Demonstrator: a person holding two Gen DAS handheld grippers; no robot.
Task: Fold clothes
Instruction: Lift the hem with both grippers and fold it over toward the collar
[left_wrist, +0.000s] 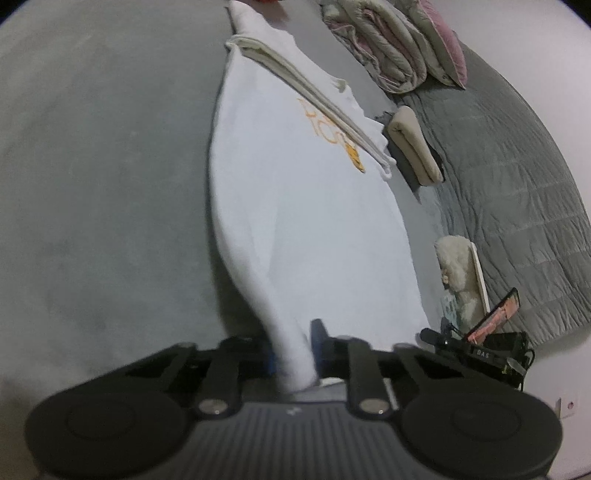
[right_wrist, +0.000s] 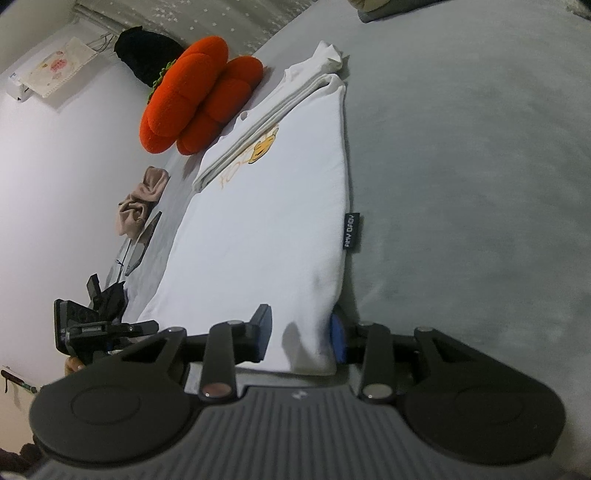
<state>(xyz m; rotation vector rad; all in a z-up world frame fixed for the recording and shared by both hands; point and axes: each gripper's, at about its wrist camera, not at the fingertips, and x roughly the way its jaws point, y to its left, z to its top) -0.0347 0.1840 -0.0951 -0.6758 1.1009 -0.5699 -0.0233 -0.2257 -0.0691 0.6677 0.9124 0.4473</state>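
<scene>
One white T-shirt (left_wrist: 295, 206) stretched lengthwise, collar end away. Hem corners pinched by left gripper (left_wrist: 293, 354) and right gripper (right_wrist: 301, 339). Two sleeves folded inward.

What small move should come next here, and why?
Probably lift the hem and carry it toward the collar. The left gripper and right gripper each pinch a bottom corner of the white shirt, whose sleeves already lie folded across the chest.

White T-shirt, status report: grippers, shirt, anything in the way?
Left gripper shut on white T-shirt hem corner. Right gripper holds the other corner. Sleeves folded in, shirt on grey bed. Orange cushion beside collar, not blocking.
</scene>
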